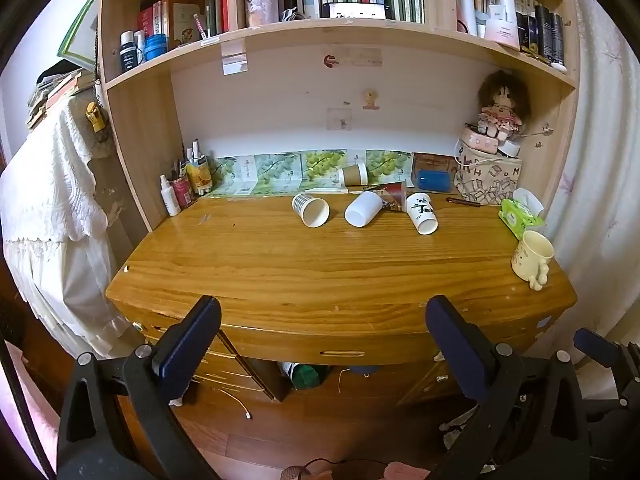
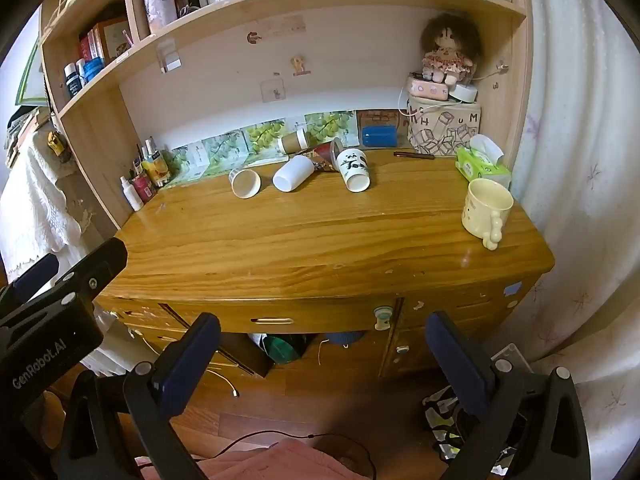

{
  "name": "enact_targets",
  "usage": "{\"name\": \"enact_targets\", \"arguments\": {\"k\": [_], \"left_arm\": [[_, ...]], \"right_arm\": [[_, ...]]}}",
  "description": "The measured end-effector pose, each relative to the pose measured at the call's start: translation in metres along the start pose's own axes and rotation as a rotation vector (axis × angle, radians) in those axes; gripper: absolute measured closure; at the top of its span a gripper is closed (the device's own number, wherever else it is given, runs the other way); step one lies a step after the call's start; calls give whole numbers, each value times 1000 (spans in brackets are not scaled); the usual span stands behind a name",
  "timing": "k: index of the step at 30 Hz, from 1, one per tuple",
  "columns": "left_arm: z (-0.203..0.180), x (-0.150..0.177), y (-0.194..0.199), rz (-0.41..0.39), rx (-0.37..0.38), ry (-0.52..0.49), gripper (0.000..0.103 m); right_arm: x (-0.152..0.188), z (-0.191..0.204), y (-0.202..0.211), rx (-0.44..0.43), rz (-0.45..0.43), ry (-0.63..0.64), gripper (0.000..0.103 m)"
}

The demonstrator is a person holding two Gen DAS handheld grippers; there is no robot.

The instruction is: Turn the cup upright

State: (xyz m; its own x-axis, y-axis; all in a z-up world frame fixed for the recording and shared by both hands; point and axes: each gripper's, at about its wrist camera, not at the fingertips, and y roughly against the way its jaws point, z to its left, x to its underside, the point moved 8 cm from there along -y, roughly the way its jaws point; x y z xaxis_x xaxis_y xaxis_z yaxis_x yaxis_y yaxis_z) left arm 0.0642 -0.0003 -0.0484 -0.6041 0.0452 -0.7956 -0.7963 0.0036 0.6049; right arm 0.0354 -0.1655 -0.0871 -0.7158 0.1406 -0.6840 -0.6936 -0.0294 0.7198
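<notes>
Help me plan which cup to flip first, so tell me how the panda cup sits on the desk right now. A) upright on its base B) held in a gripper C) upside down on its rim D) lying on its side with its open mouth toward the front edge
D: the panda cup lies on its side on the desk, its round open mouth facing the front edge, and both grippers are open, well short of it.

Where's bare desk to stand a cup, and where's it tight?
Free: the whole front and middle of the desk, from its front edge back to the tipped cups, and left of the mug. Crowded: the back row, with striped cup, white cup, panda cup, and the tissue box corner.
</notes>
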Motion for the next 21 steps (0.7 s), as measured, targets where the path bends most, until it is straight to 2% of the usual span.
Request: {"name": "enact_targets", "arguments": {"k": [21], "left_arm": [[1, 3, 11, -20, -14, 14, 1]], "right_arm": [[3, -5, 3, -10, -3, -2, 0]]}}
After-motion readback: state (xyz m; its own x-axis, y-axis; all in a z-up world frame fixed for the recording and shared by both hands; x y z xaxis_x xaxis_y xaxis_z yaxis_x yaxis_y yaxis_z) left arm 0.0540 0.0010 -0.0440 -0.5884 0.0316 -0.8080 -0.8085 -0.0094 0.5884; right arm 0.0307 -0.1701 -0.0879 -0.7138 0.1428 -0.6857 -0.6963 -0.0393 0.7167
